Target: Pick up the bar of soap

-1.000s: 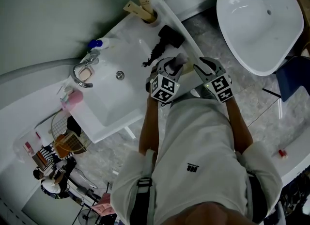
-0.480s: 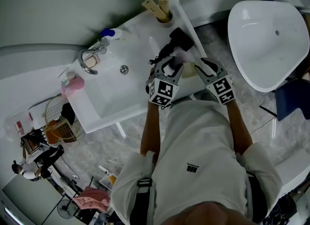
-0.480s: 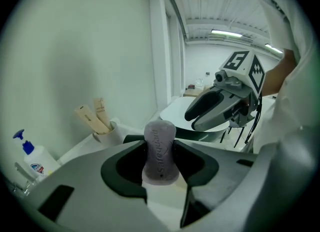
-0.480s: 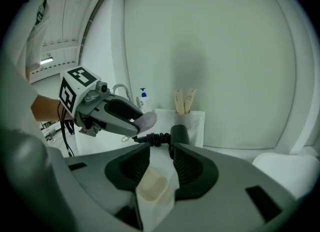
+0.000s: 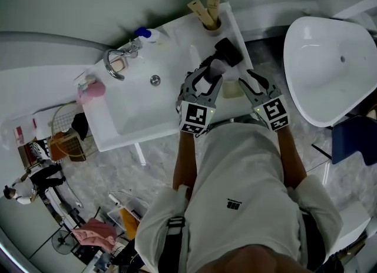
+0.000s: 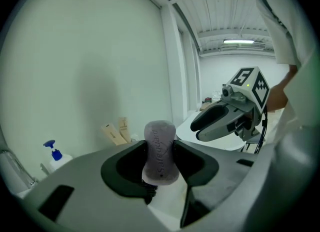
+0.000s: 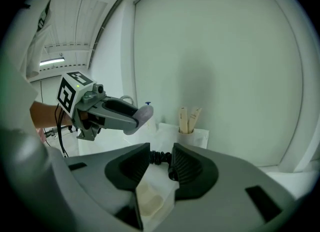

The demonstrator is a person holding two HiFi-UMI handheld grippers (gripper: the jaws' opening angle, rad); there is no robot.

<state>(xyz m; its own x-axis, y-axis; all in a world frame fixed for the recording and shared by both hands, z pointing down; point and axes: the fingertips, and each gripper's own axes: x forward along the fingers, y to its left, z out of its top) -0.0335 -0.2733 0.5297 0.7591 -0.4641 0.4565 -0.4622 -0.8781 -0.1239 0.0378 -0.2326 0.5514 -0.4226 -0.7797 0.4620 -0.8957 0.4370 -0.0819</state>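
The bar of soap (image 6: 161,148), a pale greyish-lilac rounded oblong with embossed lettering, stands upright in the air, clamped at its sides between the jaws of the left tongs (image 6: 160,162).

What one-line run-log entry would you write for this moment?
phase: soap held clear of the counter | left tool: shut on bar of soap | right tool: open, empty, above cream dish

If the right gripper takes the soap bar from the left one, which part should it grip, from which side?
Probably the rounded free end: the soap bar sticks out past the left gripper, which clamps it farther back. Come from ahead of those jaws with the open right gripper.
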